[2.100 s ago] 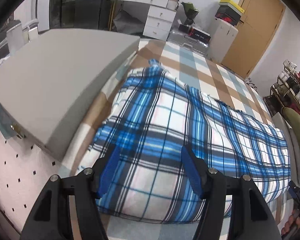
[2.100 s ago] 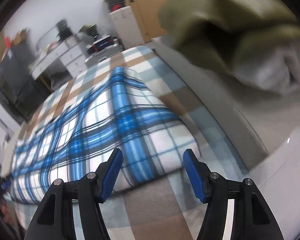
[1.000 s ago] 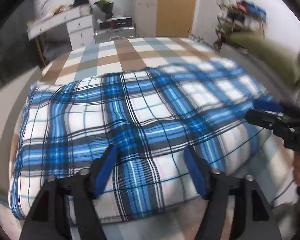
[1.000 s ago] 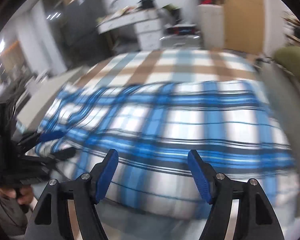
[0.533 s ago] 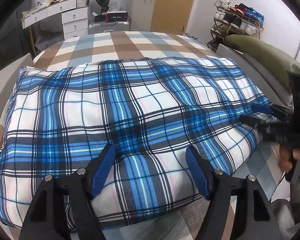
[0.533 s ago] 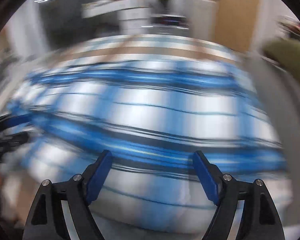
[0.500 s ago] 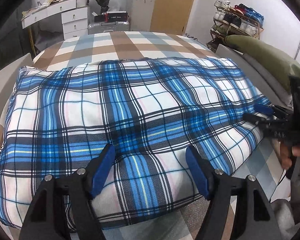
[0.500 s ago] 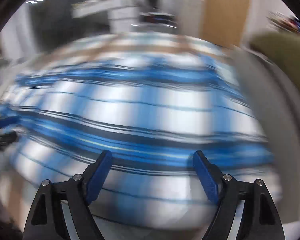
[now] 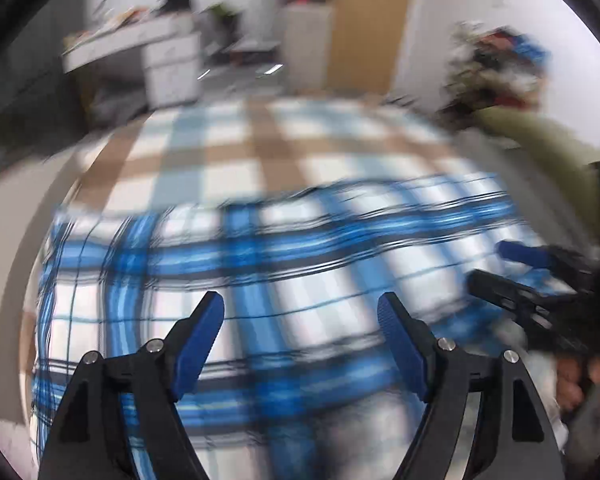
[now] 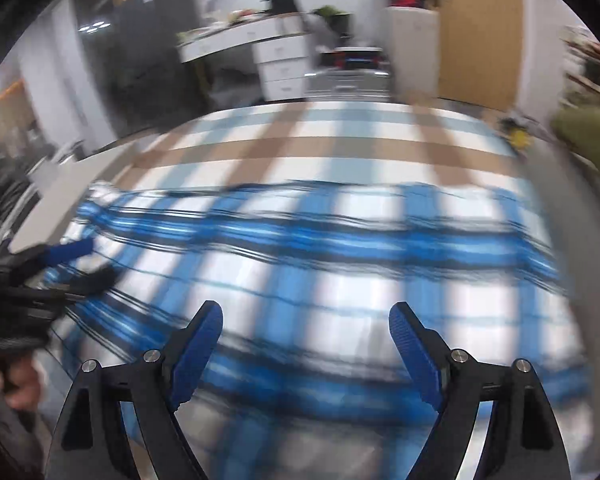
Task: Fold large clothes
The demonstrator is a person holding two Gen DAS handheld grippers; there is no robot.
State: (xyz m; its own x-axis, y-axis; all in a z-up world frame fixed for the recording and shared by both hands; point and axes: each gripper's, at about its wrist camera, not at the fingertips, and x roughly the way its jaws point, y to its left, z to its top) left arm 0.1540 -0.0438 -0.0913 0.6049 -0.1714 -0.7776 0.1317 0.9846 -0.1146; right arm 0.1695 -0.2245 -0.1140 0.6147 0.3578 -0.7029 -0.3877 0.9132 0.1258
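A bed (image 10: 340, 148) with a tan-and-blue checked cover carries the folded blue plaid garment (image 10: 340, 264), spread flat across its near half. Above the garment's near edge, the left hand-held gripper (image 9: 300, 312) is opening, nothing between its jaws. The right hand-held gripper (image 10: 306, 320) hovers with its jaws wide apart and empty.

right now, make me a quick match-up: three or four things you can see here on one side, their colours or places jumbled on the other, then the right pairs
Things
1. folded cloth
2. bed cover
3. door
4. drawer unit

Descriptions
a. white, against the far wall
b. blue and white plaid
c. plain light brown wood
d. brown, pale blue and white checks, under the cloth

Pairs: 1-b, 2-d, 3-c, 4-a
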